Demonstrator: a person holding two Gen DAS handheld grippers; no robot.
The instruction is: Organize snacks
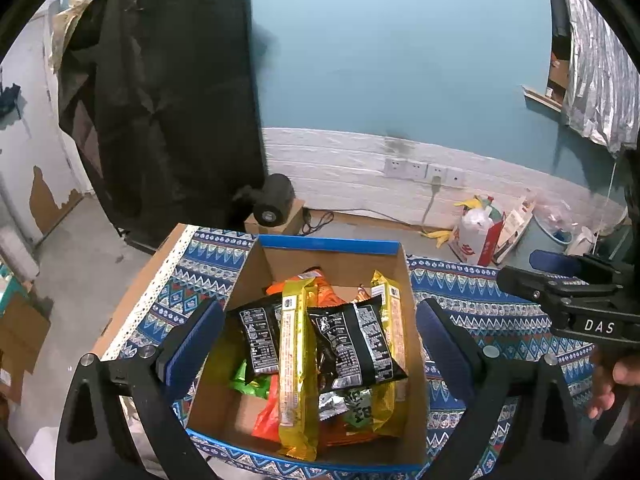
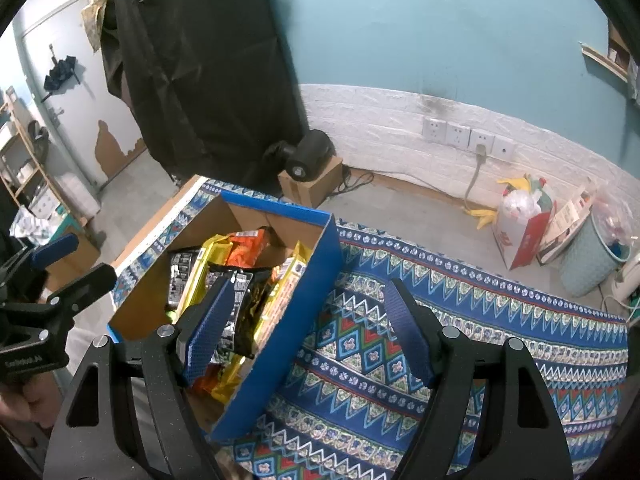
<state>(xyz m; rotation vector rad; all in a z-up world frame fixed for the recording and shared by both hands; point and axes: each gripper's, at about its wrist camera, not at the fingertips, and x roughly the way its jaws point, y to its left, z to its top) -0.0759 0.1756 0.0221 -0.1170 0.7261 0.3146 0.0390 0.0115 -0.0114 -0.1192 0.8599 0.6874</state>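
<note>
The snacks sit heaped in the box (image 1: pixel 256 276), an open cardboard carton with blue outer walls, resting on the patterned cloth (image 1: pixel 472 304) that covers my table. On top lie two black packets, one to the left (image 1: pixel 260 336) and a bigger one to the right (image 1: pixel 360 344), with a long yellow pack (image 1: pixel 294 364) running between them from the far side toward me. A second yellow pack (image 1: pixel 394 320) lies along the right wall, orange bags (image 1: pixel 320 284) show at the back and underneath, and a scrap of green wrapper (image 1: pixel 248 380) peeks out low on the left; what lies deeper I cannot make out.

My left gripper (image 1: pixel 318 344) hangs over the box with its jaws spread wide, one blue pad (image 1: pixel 192 344) over the left wall and the other over the right wall, gripping nothing. My right gripper (image 2: pixel 310 334) is likewise spread wide and empty: its left pad (image 2: pixel 212 328) is above the packets at the near right part of the box, its right pad out over bare cloth, so the blue wall passes between them.

Beyond the table, on the floor by the white-panelled wall, stand a black lamp head (image 1: pixel 274 200) on a small carton, a red and white bag (image 1: pixel 478 236) and a pale blue bin (image 2: pixel 592 252)
</note>
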